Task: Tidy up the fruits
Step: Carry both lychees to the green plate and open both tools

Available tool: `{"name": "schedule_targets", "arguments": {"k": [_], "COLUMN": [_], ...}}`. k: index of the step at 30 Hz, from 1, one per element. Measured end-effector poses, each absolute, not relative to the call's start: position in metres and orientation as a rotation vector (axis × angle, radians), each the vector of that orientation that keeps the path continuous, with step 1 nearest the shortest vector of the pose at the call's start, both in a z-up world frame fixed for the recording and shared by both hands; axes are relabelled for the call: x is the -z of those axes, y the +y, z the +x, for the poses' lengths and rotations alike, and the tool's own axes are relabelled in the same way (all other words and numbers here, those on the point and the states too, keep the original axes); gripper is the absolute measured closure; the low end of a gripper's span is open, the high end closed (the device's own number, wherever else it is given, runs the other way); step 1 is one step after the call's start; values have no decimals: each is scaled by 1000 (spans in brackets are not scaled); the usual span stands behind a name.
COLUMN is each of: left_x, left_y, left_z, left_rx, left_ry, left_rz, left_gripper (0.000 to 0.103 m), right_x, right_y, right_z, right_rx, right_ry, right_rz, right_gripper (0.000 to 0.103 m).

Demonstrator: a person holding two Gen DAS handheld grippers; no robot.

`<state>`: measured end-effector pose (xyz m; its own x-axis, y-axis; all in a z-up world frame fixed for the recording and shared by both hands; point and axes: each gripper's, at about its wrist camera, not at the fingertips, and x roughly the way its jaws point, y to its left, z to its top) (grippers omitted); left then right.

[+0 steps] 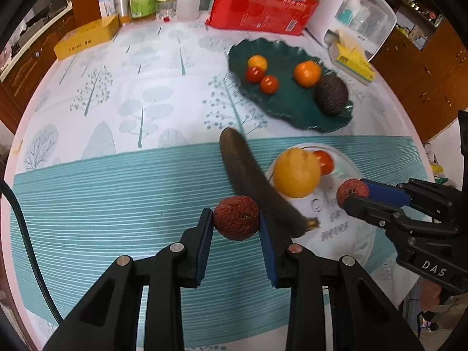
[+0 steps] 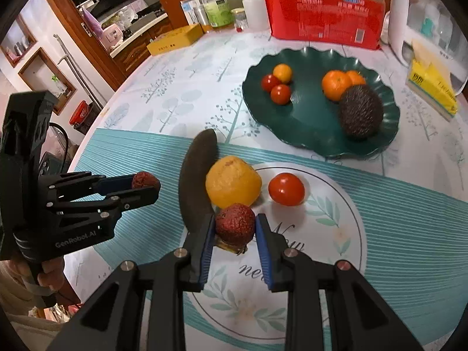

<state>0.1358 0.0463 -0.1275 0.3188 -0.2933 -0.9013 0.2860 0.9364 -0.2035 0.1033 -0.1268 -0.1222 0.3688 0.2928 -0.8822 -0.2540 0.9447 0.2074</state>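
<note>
Now clamped narrow in the left gripper [image 1: 236, 223]: a wrinkled red fruit [image 1: 236, 218], pinched between the blue pads and lifted clear of the striped teal tablecloth [image 1: 102, 204]. Likewise gripped in the right gripper [image 2: 235, 228]: a second wrinkled red fruit [image 2: 235, 224], pads pressed to both its sides, held above the white printed plate [image 2: 330, 234].

Lying just behind both grippers: a dark, overripe banana [image 2: 194, 181], stretched from the cloth onto the plate's left edge, its stem end tucked under the right-hand fruit. Touching the banana's side: a large yellow-orange citrus [image 2: 233, 185] on the plate. Just beside that, also on the plate: a red tomato [image 2: 286, 189].

Farther back, apart from the white plate: a wavy-rimmed dark green dish [image 2: 310, 134]. Grouped on its left: two small tomatoes [image 2: 280, 94] and a small yellow fruit [image 2: 282, 72]. On its right: tangerines [image 2: 336, 84] with a dark, rough avocado [image 2: 360, 115] leaning against them.

Crowding the table's far edge: a red package [image 2: 324, 17], a yellow box [image 2: 175, 41], bottles and jars [image 2: 218, 8], a white appliance [image 2: 409, 23] and a yellow tissue pack [image 2: 433, 87].
</note>
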Motion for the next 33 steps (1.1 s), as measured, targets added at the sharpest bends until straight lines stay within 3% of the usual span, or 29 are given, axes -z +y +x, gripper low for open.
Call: {"name": "schedule_targets", "arguments": {"k": [11,24,29,33], "left_x": [48,-90,-110,-96], "left_y": [30,6,-9,-23], "left_z": [136,192,231,274], "left_rx": [440,408,397,402], "left_ry": [1062,767,736,767], "left_rz": [36,155,156,129], "left_gripper": [73,73,73,73], "right_x": [47,-107,-137,-125], "right_y": [-140,-170,-178,-178], "right_z": [85,122,165,197], "right_rx": [-294,-138,-95,-86], "right_ry": [1007,700,648,676], "right_rz": [11,-96,-96,-102], "right_gripper": [75,75,75,75]}}
